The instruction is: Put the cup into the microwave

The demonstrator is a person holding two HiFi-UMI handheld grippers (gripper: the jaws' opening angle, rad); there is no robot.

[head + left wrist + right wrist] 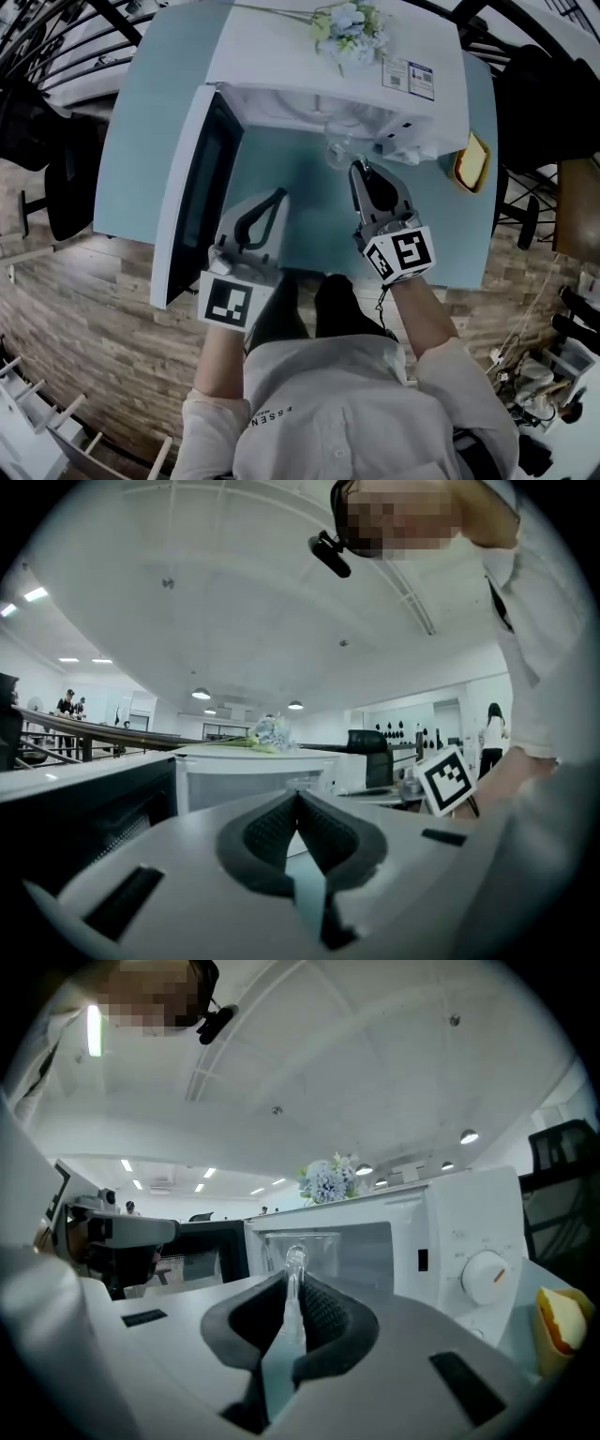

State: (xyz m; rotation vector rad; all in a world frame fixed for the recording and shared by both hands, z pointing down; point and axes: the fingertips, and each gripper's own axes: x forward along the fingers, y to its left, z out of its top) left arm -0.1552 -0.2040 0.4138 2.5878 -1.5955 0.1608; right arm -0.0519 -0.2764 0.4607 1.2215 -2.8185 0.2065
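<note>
A: Tool states?
B: R tool (292, 1283) clamped on the cup (302, 1241), pads on a thin clear part. Handle or rim, can't tell which. L tool (298, 797) closed on itself, nothing in it.

A: Cup location?
B: Held right at the mouth of the microwave (328, 56), in front of the cavity. Not set down inside yet, imo.

A: How to do this step well?
B: Keep cup upright, go straight in toward the cavity centre, and get the base flat before letting go. Grip's on thin glass, so no twisting. It could prob slip or tip.

A: Other stuff, anything blocking?
B: Door (192, 187) is swung wide to the left, clear of the path. Knob (486, 1277) panel sits right of the opening, near R tool, so watch that side. Flowers (349, 23) are on top, and a yellow thing (473, 159) is on the tabletop (141, 122) at right, both out of the way. L tool is between door and R tool, not blocking.
</note>
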